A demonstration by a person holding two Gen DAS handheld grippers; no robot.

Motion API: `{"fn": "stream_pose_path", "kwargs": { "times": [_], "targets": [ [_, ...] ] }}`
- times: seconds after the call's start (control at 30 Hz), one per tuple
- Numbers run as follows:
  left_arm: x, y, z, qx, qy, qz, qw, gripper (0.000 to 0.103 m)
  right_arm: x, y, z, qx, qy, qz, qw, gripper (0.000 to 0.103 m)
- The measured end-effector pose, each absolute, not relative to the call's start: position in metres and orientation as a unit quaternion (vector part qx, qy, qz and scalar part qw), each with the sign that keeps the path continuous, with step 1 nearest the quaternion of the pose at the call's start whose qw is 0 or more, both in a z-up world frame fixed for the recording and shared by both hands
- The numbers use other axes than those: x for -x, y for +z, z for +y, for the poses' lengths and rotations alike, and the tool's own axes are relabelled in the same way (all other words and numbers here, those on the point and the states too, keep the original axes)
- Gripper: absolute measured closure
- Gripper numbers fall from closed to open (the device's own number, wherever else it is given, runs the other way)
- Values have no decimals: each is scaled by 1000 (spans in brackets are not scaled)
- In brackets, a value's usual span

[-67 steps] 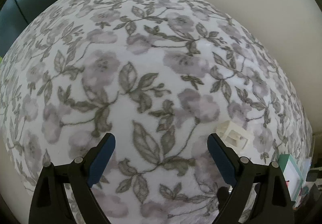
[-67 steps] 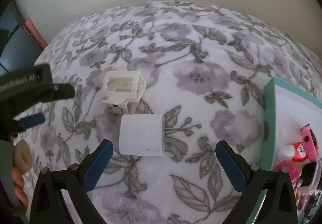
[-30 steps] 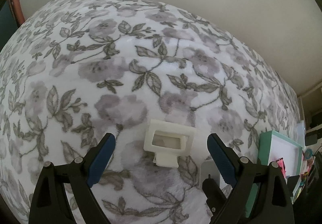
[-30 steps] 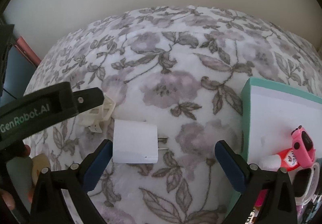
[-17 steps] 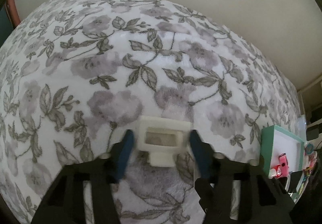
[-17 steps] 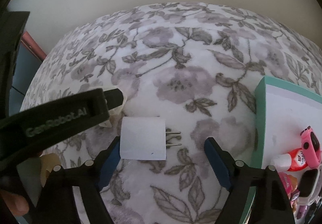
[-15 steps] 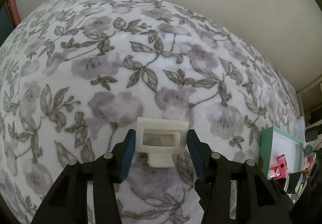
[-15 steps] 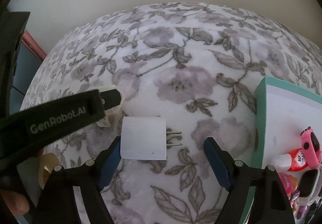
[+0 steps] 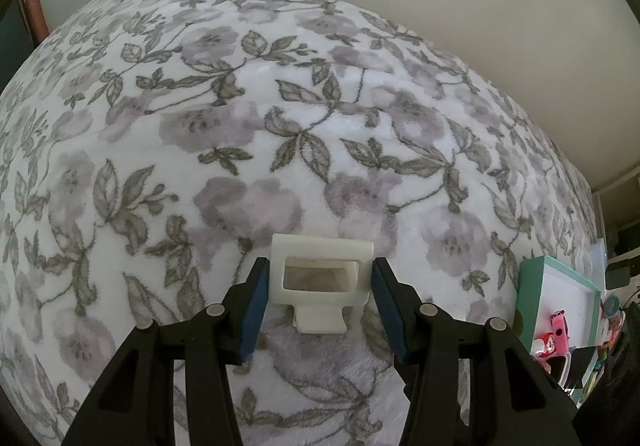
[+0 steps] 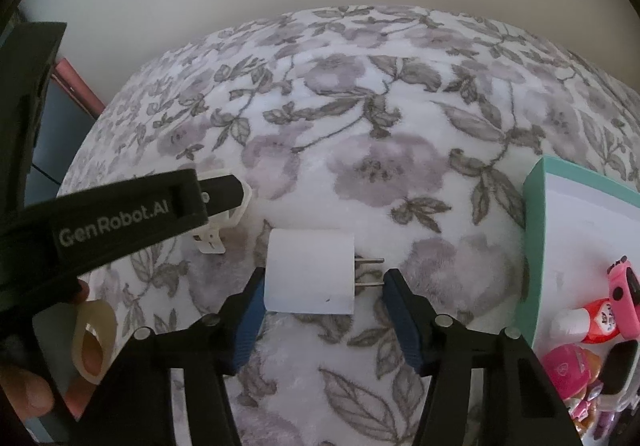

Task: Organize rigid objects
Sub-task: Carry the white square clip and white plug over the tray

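Note:
A cream plastic clip point(image 9: 320, 282) lies on the floral blanket point(image 9: 240, 125). My left gripper point(image 9: 318, 286) is shut on the clip, both blue pads against its sides. The clip also shows in the right wrist view point(image 10: 224, 213), partly behind the left gripper's finger point(image 10: 132, 209). A white plug-in charger point(image 10: 310, 272) lies on the blanket with its prongs pointing right. My right gripper point(image 10: 324, 286) is around it: the left pad touches the body, the right pad stands just off the prong tips.
A teal-rimmed white tray point(image 10: 536, 246) stands at the right with a pink watch point(image 10: 622, 296), a small red bottle point(image 10: 592, 322) and several other small items. The tray also shows in the left wrist view point(image 9: 528, 294). A wall runs behind the blanket.
The left gripper came down over the clip and shut on it. The right gripper moved in on the charger and narrowed around it.

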State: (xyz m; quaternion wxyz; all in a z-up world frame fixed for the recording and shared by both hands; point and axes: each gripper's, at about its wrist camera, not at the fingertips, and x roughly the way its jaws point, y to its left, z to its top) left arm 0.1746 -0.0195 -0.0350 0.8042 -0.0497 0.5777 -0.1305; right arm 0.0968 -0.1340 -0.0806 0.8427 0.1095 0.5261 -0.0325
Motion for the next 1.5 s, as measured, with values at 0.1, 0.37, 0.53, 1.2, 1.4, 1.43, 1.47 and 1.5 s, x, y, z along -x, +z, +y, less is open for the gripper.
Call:
{"fn": "stream_pose_path", "kwargs": {
  "times": [0.1,0.37,0.53,1.2,1.4,1.43,1.47,1.5],
  "targets": [
    [-174,-34,-19,49,-128,578,805,50,-97,-80,-134,-109,-32,526,843,42],
    [-171,-23,-14,49,-122,566,814,50,-95,-78,-135,-103,-33,526,843,42],
    [-169,-11,-13,47,-121,557,820,50,-92,-72,-139,-109,-35,521,846,42],
    [-132,59,-36,21,-139,493,859,50,-50,-19,-163,-124,-70,475,868,42],
    [-111,79,-48,6,-154,464,873,50,-31,4,-180,-146,-94,449,876,42],
    [-108,81,-50,4,-156,460,874,50,-27,7,-183,-151,-98,447,877,42],
    [-104,83,-53,-1,-159,457,875,50,-24,10,-187,-157,-103,443,877,42],
    [-100,85,-56,-8,-162,453,877,50,-20,13,-191,-162,-108,440,876,42]
  ]
}}
